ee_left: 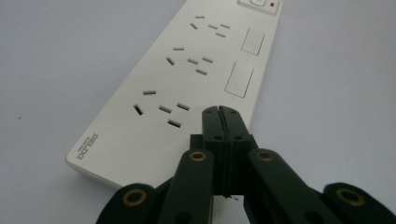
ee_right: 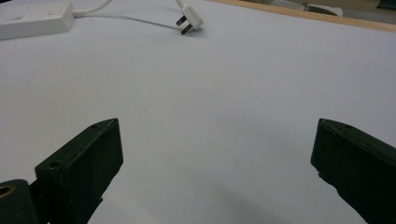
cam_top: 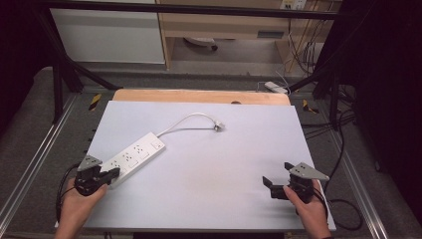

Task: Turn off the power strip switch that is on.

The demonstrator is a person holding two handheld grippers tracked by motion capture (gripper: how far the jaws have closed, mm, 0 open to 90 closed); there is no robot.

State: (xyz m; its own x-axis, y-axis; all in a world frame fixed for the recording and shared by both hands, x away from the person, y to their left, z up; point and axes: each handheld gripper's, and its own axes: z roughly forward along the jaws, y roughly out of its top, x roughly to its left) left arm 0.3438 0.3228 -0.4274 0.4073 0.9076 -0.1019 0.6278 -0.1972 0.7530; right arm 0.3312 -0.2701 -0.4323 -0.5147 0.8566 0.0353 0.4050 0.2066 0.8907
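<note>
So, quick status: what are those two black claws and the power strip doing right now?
Left gripper shut, tips over the near end of the power strip, gripping nothing. Right gripper open over bare table. Plug lies loose, unplugged. Nothing in the way.

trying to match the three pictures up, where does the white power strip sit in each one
High view: the power strip lies slantwise at left of centre on the white table top, its near end by the left tool.
Left gripper view: it runs from lower left to the top edge, beyond the shut tool tips.
Right gripper view: one end shows at the top left corner.
Shared landmark: its white cord.
</note>
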